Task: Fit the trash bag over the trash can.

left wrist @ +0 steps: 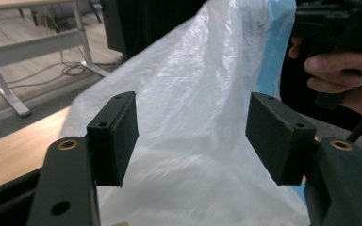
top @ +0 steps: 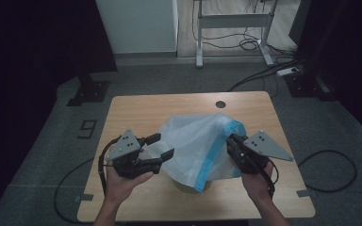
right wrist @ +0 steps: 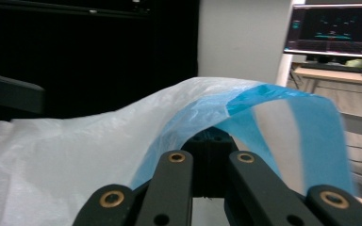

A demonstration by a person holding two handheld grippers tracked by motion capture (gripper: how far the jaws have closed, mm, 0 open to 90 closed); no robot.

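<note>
Over the wooden table (top: 132, 106), a white plastic bag (top: 193, 141) hangs lifted.
Right gripper (top: 232, 141) pinches its blue-banded edge; left gripper (top: 162, 147) stands wide, touching nothing.

A translucent white plastic bag (top: 188, 143) with a blue band along its edge, on a pale wood-grain surface (top: 132, 108), between black grippers.

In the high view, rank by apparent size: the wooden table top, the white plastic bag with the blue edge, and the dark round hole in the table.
1. Light wooden table top, largest.
2. White translucent plastic bag with blue edge; it is lifted toward the camera, so it may look somewhat bigger than it is.
3. Dark round hole, smallest.
</note>
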